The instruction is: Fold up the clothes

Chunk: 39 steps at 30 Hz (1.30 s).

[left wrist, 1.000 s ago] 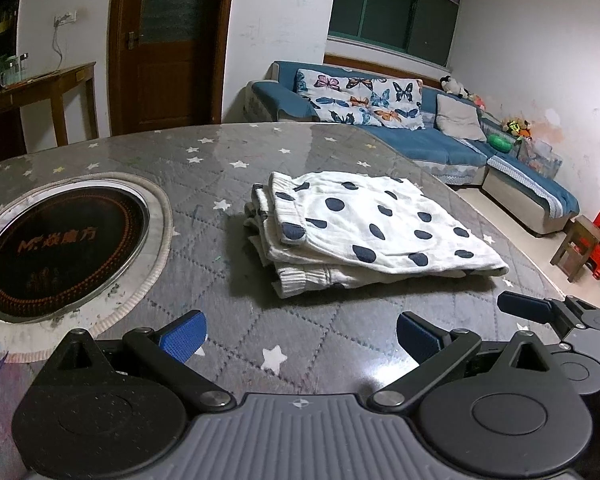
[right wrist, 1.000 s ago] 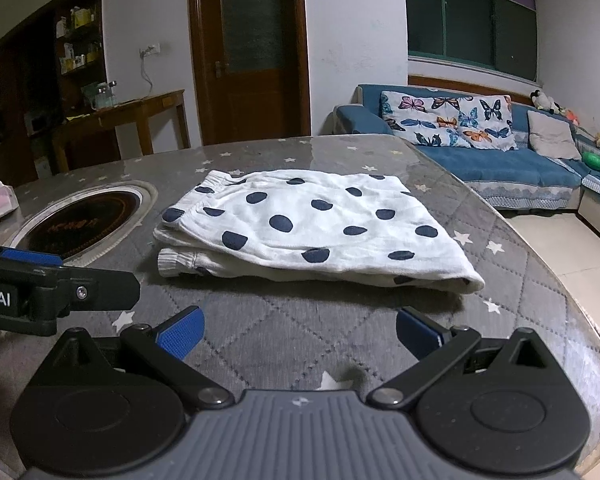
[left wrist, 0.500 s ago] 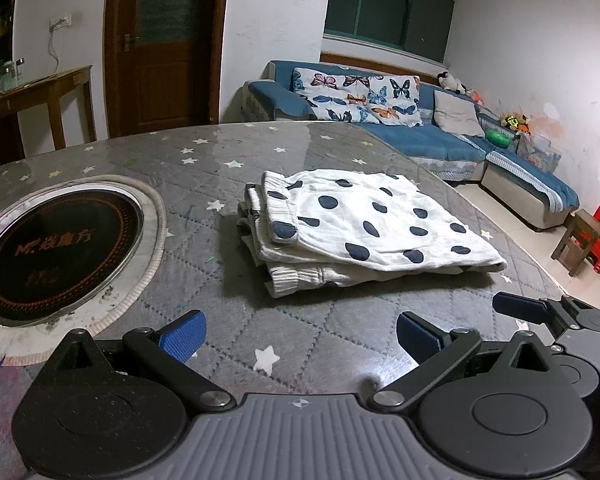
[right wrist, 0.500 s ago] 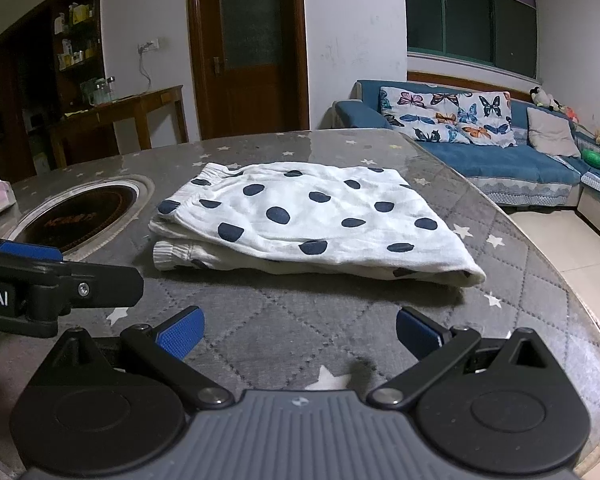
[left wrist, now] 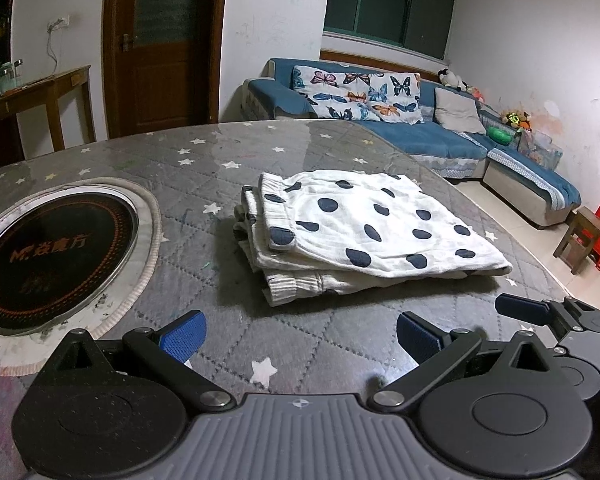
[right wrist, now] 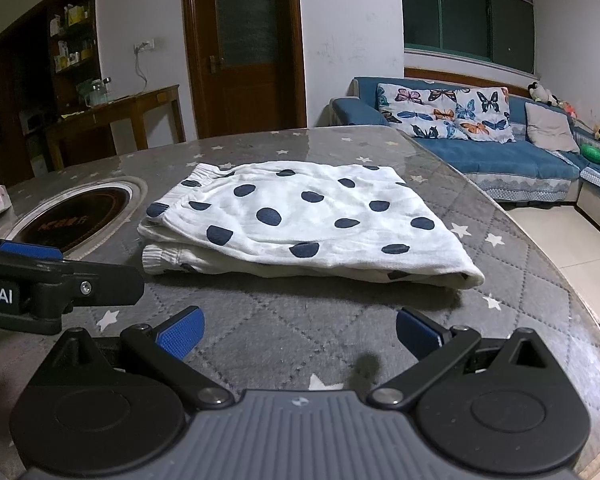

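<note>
The clothes lie folded in a flat stack on the tabletop, white with dark dots, the elastic waistbands at the stack's left end. From the left tool the stack sits ahead and slightly to the right, apart from its fingertips; from the right tool it sits straight ahead, also apart. Neither tool touches the cloth.

Both tools stand wide, their blue pads far apart with nothing between them, low over the quilted grey, star-printed cover. In the left wrist view the right tool shows just beside, at the right edge; in the right wrist view the left tool reaches in from the left edge, its jaw state not readable from that side.

A round black cooktop is set into the tabletop, ahead and left of both tools, left of the stack. Beyond the tabletop's far right edge stands a blue sofa with butterfly cushions. A wooden door is straight ahead past the tabletop, with a wooden side table to its left.
</note>
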Each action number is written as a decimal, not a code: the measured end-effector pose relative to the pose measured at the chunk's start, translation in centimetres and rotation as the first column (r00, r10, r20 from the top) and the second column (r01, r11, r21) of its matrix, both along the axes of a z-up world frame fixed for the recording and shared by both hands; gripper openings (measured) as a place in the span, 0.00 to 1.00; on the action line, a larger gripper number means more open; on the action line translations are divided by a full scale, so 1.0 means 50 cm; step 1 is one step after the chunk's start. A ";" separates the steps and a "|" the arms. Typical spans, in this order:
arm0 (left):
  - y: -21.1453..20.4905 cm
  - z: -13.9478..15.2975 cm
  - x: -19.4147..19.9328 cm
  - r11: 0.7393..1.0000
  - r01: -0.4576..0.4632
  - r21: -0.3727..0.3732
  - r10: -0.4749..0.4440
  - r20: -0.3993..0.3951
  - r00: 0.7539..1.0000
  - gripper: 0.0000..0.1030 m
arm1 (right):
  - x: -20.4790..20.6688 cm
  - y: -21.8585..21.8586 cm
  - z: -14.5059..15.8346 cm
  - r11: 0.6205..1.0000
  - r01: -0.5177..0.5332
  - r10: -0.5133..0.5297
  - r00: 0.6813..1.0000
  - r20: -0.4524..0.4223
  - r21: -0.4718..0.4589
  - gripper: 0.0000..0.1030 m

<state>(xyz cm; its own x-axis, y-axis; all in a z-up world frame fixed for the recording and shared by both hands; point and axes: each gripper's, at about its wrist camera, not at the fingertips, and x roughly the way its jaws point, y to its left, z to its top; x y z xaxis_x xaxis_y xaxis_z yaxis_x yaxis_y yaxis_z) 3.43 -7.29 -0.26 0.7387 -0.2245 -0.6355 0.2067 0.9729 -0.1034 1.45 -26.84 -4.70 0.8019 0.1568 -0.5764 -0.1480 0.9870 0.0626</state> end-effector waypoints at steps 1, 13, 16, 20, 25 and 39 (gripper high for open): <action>0.000 0.000 0.001 1.000 0.001 0.000 -0.001 0.000 1.000 1.00 | 0.001 0.000 0.000 1.000 0.000 0.000 1.000 0.000 0.000 1.00; -0.005 -0.002 0.014 1.000 0.001 0.003 -0.001 -0.004 1.000 1.00 | 0.017 -0.003 -0.004 1.000 -0.004 0.004 1.000 -0.009 -0.005 1.00; -0.005 -0.002 0.018 1.000 0.001 0.002 -0.001 -0.006 1.000 1.00 | 0.020 -0.002 -0.004 1.000 -0.006 0.006 1.000 -0.009 -0.006 1.00; -0.005 -0.002 0.024 1.000 0.001 0.001 -0.001 -0.009 1.000 1.00 | 0.024 0.000 -0.004 1.000 -0.009 0.009 1.000 -0.008 -0.008 1.00; -0.008 -0.003 0.029 1.000 0.003 -0.001 -0.003 -0.012 1.000 1.00 | 0.030 0.002 -0.004 1.000 -0.011 0.011 1.000 -0.009 -0.011 1.00; -0.011 -0.003 0.046 1.000 0.003 -0.001 -0.003 -0.015 1.000 1.00 | 0.044 0.000 -0.005 1.000 -0.011 0.011 1.000 -0.013 -0.009 1.00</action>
<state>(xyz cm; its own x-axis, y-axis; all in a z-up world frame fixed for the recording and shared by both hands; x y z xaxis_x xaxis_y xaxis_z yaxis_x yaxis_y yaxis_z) 5.75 -7.86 -0.41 0.7285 -0.2269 -0.6464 0.2076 0.9723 -0.1073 3.67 -26.85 -4.94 0.7928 0.1603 -0.5880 -0.1581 0.9859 0.0556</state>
